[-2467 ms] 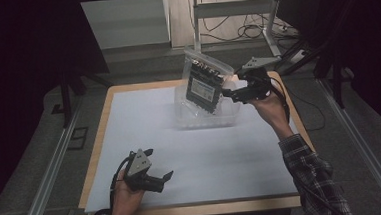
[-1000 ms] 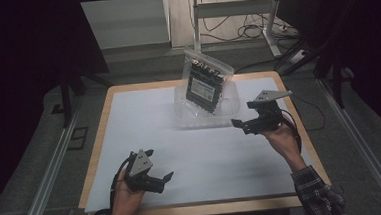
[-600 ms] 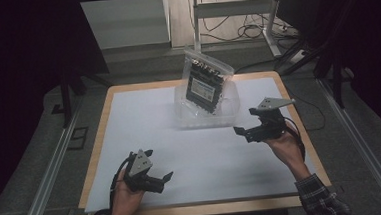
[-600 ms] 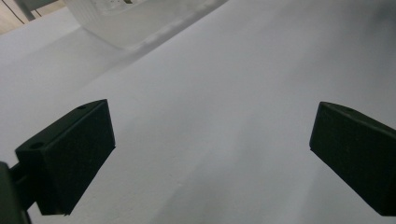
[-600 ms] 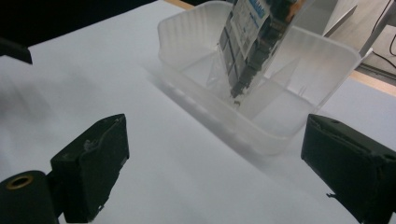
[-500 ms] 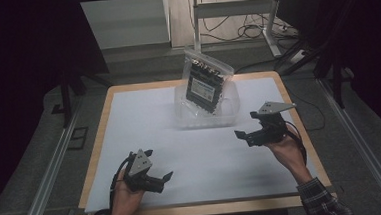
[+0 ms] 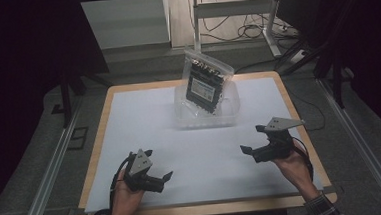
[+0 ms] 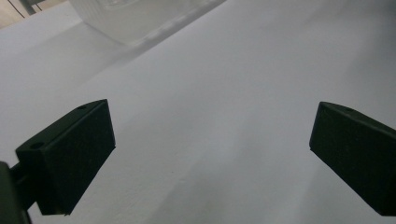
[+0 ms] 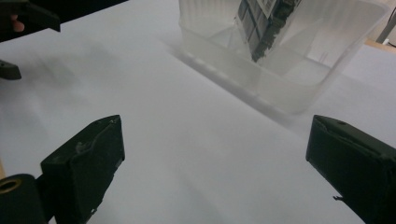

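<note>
Bagged board parked in the bin, both grippers spread wide and holding nothing.

The circuit board (image 7: 204,88) sits in a clear bag (image 7: 220,68), leaning tilted with its lower end inside the clear plastic bin (image 7: 229,116) at the far middle of the white table (image 7: 144,115). A white label is on the board's face; its print is too small to read, no brand legible. Right gripper view shows the board's lower edge (image 9: 261,32) resting inside the bin (image 9: 280,88), bin wall just ahead of the jaws. Right gripper (image 7: 250,140) is near the table's right edge, well apart from the bin, jaws apart, empty. Left gripper (image 7: 158,165) is low at the near left, jaws apart, empty, bare table (image 8: 224,107) between them.
</note>
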`<state>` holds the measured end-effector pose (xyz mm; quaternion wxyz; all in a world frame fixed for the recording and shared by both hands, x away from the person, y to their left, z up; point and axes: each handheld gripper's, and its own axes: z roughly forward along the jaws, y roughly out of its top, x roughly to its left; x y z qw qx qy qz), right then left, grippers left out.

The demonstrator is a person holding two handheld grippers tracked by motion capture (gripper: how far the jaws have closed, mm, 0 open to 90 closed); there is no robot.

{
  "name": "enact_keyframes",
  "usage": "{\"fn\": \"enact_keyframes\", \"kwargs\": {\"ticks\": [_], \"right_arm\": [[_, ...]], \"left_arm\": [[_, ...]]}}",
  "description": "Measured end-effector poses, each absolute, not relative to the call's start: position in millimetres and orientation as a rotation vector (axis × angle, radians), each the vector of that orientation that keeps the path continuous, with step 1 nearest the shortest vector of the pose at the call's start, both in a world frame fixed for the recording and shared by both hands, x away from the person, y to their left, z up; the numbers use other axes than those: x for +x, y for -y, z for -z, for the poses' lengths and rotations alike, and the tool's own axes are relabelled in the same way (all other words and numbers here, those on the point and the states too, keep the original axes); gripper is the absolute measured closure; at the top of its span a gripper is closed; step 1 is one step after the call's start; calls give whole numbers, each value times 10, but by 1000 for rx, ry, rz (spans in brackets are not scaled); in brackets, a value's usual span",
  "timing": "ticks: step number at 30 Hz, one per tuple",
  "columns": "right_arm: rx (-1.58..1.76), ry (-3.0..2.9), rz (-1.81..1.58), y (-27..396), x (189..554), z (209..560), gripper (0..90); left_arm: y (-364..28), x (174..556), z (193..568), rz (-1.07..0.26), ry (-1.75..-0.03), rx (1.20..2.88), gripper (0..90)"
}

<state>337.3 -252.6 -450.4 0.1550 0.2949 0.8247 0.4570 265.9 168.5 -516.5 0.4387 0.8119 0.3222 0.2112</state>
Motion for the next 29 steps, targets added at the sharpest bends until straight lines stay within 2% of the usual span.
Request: {"fn": "enact_keyframes", "kwargs": {"ticks": [16,29], "right_arm": [[885,-2390,-1248,2698,3140,4783,25],[924,-2442,-1194,2733,3173,4938,10]], "left_arm": [[-1676,2656,5174,-533,-807,2033,0],[-1668,2665,5181,-536,-812,2045,0]]}}
